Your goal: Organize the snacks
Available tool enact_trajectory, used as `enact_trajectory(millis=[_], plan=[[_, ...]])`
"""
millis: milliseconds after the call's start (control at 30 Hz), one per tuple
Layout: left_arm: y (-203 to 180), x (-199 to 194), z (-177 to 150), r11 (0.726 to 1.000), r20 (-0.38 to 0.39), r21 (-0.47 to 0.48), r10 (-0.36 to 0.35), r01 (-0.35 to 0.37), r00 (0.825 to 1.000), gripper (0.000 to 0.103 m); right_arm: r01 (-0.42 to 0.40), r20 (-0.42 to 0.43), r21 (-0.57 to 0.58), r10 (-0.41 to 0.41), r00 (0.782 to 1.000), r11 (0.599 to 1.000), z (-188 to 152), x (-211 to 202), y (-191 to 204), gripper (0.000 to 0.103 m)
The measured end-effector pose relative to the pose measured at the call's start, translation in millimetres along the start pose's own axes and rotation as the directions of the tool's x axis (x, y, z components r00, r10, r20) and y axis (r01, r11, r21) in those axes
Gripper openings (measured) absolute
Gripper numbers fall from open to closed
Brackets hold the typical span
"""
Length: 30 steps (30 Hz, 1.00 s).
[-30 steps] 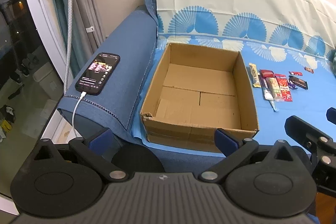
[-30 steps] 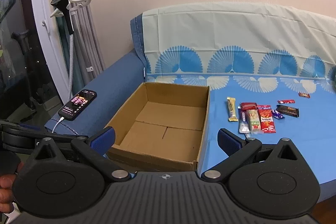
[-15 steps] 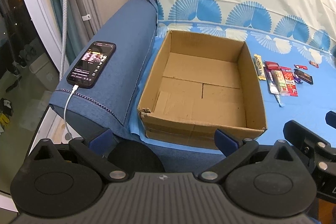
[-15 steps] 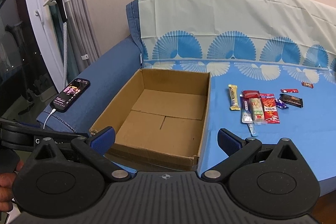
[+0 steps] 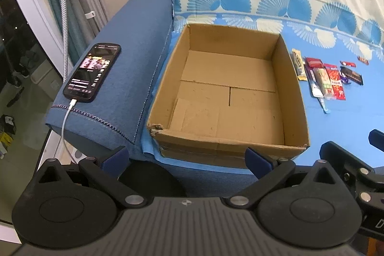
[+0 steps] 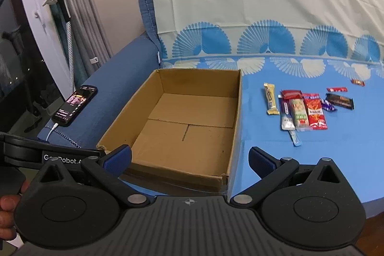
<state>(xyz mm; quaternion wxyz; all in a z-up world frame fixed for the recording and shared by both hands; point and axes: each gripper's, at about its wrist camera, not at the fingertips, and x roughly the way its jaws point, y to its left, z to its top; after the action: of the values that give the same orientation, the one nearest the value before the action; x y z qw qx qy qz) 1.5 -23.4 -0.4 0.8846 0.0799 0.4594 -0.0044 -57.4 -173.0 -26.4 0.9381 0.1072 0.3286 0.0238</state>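
Both your hand-held grippers have come closer to the sofa over the last second, so the box (image 5: 230, 97) now fills more of the left view and the snacks (image 6: 304, 109) sit larger in the right view. Your left hand-held gripper (image 5: 187, 160) hangs released, its blue fingertips (image 5: 115, 157) spread wide over the near edge of the sofa, just short of the box's front wall. Your right hand-held gripper (image 6: 189, 160) is released too, jaws wide apart, holding nothing, and hovering over the box's near right corner.

You have the box lying open on the blue sheet (image 6: 312, 148), against the armrest (image 5: 134, 78), with only bare cardboard showing inside. You have the snacks lying in a loose cluster on the sheet to the right of the box, apart from it: a yellow bar (image 6: 271, 98) nearest the box, then a white stick pack (image 6: 286, 115), a green pack (image 6: 300, 114) and a red pack (image 6: 315, 112) side by side, touching. A dark bar (image 6: 340, 101) and two small red sweets (image 6: 337, 89) lie further right.

On the armrest a phone (image 5: 92, 73) lies lit, with a white cable (image 5: 64, 121) plugged into its near end. Your left hand (image 6: 7, 217) shows at the edge of the right view, gripping the other tool's handle.
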Motion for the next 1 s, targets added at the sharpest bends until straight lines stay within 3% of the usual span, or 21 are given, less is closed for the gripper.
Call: enact_trajectory(millis=[200, 333, 533, 700, 1000], plan=[[-27.0, 10.7, 11.6, 0.999, -0.031, 0.039, 0.012, -0.011, 0.999, 0.103, -0.030, 0.011, 0.064, 0.029, 1.000, 0.997, 0.3, 6.9, -29.6, 0.103], [-52.4, 19.3, 24.3, 0.997, -0.048, 0.076, -0.001, 0.005, 0.999, 0.103, -0.013, 0.048, 0.112, 0.008, 0.999, 0.994, 2.9, 7.6, -60.1, 0.103], [-112.3, 32.9, 55.5, 0.984, -0.040, 0.165, -0.067, 0.073, 0.997, 0.103, 0.107, 0.075, 0.183, -0.123, 0.990, 0.977, 5.7, 12.4, -126.5, 0.103], [-173.9, 56.7, 83.1, 0.966, -0.081, 0.212, -0.134, 0.148, 0.988, 0.103, 0.218, 0.047, 0.269, -0.239, 0.970, 0.938, 4.4, 24.4, -194.2, 0.103], [-283.7, 142.2, 129.5, 0.946, -0.154, 0.253, -0.167, 0.202, 0.974, 0.103, 0.348, -0.027, 0.341, -0.361, 0.932, 0.873, 10.0, 71.4, -292.2, 0.103]])
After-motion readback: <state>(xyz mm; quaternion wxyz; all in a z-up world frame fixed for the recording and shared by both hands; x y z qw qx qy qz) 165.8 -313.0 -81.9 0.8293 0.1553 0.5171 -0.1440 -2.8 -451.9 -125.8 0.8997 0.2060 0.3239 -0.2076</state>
